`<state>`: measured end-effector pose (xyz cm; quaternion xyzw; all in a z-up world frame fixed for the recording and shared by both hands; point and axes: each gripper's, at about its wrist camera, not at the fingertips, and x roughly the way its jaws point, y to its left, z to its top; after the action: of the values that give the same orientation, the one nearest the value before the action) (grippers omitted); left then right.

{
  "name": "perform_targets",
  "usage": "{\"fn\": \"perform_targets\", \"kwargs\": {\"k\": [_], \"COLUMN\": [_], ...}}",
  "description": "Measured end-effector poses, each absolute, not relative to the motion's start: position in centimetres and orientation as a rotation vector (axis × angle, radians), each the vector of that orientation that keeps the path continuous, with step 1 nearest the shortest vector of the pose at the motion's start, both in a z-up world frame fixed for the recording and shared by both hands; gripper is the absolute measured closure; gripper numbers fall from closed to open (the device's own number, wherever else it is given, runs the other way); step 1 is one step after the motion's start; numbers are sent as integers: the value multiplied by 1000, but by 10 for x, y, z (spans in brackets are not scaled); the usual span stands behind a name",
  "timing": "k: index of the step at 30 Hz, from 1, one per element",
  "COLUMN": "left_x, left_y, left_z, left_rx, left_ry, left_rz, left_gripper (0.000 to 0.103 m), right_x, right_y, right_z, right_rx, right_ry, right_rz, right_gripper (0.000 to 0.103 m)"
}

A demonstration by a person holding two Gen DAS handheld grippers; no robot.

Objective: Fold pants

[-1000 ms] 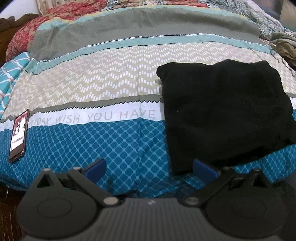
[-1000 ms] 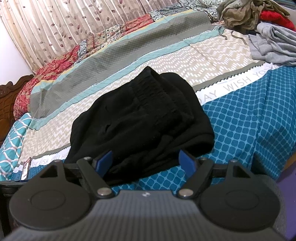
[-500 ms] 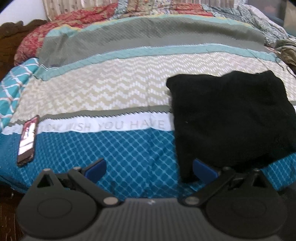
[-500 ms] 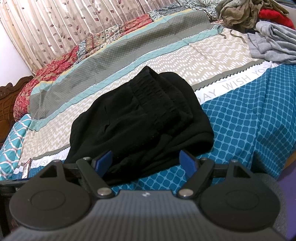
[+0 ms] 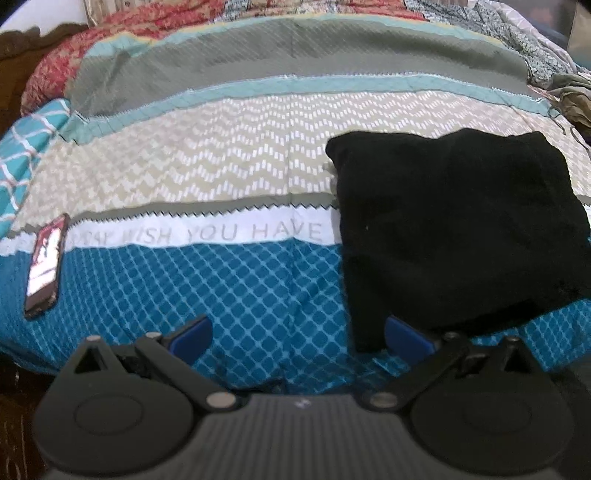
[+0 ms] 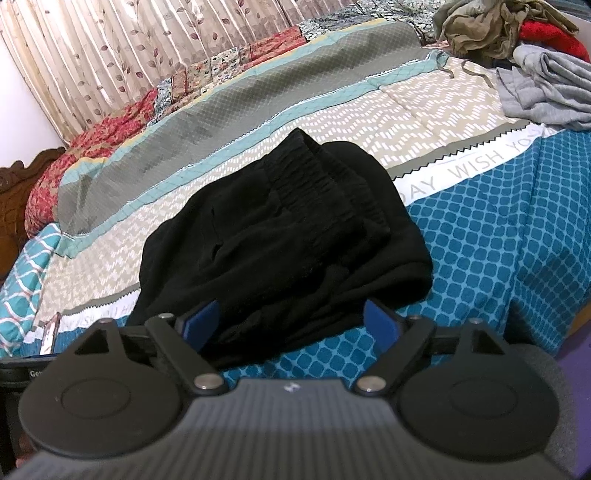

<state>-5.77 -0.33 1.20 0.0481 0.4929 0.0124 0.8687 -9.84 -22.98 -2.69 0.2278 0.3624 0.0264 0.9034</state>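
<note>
Left wrist view: bedspread (image 5: 229, 288) has a white band reading "WISH YOU HAVE", with the word before it blurred; right wrist view picks up "DAY WISH YO" on the same band, cut off by a grey garment (image 6: 546, 92). Pants (image 5: 454, 236) are black, folded into a rough square, lying on the bed across the beige, white and blue bands; in the right view the elastic waistband sits on top of the pants (image 6: 288, 236), a detail the left view loses to flat black. Phone (image 5: 44, 266) lies screen-up at the bed's left edge, well apart from the pants; the right view shows only a sliver of it. Right view alone shows the leaf-print curtain (image 6: 122, 55), carved headboard (image 6: 22, 173) and a clothes pile (image 6: 491, 26) in olive and red beyond the grey item; the left view catches only the olive edge. Left tongs (image 5: 297, 334) are spread, nothing between the pads, right pad just beside the pants' near corner. Right tongs (image 6: 291, 325) are spread too, jaws have just been opening, pads clear of the near pants edge that lies between them, nothing pinched. Small white lettering on the dark strip at lower left of the right view is cut off and unreadable.
</note>
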Motion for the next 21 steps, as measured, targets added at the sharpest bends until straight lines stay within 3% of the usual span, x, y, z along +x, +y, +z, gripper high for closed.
{"fn": "perform_targets", "kwargs": {"k": [21], "left_x": [-52], "left_y": [5], "left_z": [-5], "left_rx": [64], "left_ry": [1145], "left_rz": [18], "left_gripper": [0], "right_x": [-100], "right_y": [-213], "right_z": [-33], "right_rx": [521], "right_ry": [772], "right_rz": [94], "right_gripper": [12]}}
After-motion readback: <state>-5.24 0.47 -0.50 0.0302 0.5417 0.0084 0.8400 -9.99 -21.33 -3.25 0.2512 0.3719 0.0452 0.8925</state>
